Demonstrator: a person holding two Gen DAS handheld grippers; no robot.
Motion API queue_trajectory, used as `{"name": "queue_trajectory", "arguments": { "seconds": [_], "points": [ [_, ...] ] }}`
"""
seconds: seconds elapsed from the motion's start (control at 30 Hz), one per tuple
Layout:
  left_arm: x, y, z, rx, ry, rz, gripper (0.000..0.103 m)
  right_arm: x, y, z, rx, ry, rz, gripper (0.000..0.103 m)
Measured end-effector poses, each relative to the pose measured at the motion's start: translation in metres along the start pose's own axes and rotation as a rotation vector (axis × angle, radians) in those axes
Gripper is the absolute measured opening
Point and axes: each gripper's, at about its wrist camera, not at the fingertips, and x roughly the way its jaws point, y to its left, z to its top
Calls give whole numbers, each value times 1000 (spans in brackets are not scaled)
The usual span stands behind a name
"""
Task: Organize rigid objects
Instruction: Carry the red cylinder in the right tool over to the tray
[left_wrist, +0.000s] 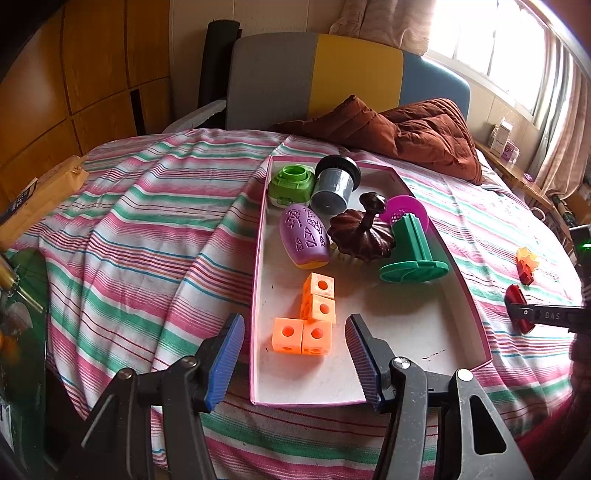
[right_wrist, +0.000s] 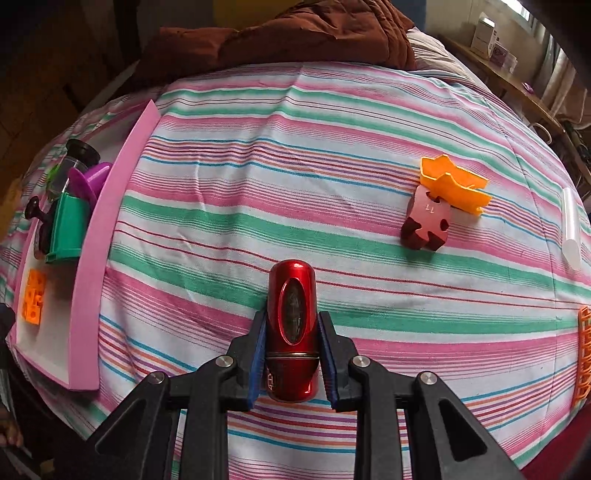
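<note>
1. A bed (left_wrist: 147, 229) under a pink, green and white striped sheet fills both views, with a brown quilt (left_wrist: 406, 133) bunched at its far end below a bright window.
2. A shallow pink-walled tray (left_wrist: 258, 280) lies on the sheet. In it lie orange cubes (left_wrist: 310, 321) at the near end, a purple patterned oval (left_wrist: 304, 236), a green lidded piece (left_wrist: 291, 184), a grey cylinder (left_wrist: 334, 186), a dark brown scalloped piece (left_wrist: 364, 232) and a green spool (left_wrist: 413, 247).
3. The left gripper (left_wrist: 295, 362) hovers over the tray's near end, its blue-padded fingers (left_wrist: 225, 362) partly apart with nothing between them.
4. The right gripper (right_wrist: 291, 354) is clamped on a red metallic cylinder (right_wrist: 293, 325), pads pressed to both its sides, above the sheet and well to the 3 o'clock side of the tray.
5. At 1 o'clock from the cylinder, an orange star-shaped cutter (right_wrist: 454, 182) leans on a pink and dark red block (right_wrist: 424, 221) on the sheet.
</note>
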Motion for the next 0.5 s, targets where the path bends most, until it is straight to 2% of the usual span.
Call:
{"name": "queue_trajectory", "arguments": {
  "seconds": [0.5],
  "points": [
    [-5, 11, -6, -20, -1, 6, 58, -15, 36, -13, 53, -60, 104, 25]
  ]
}}
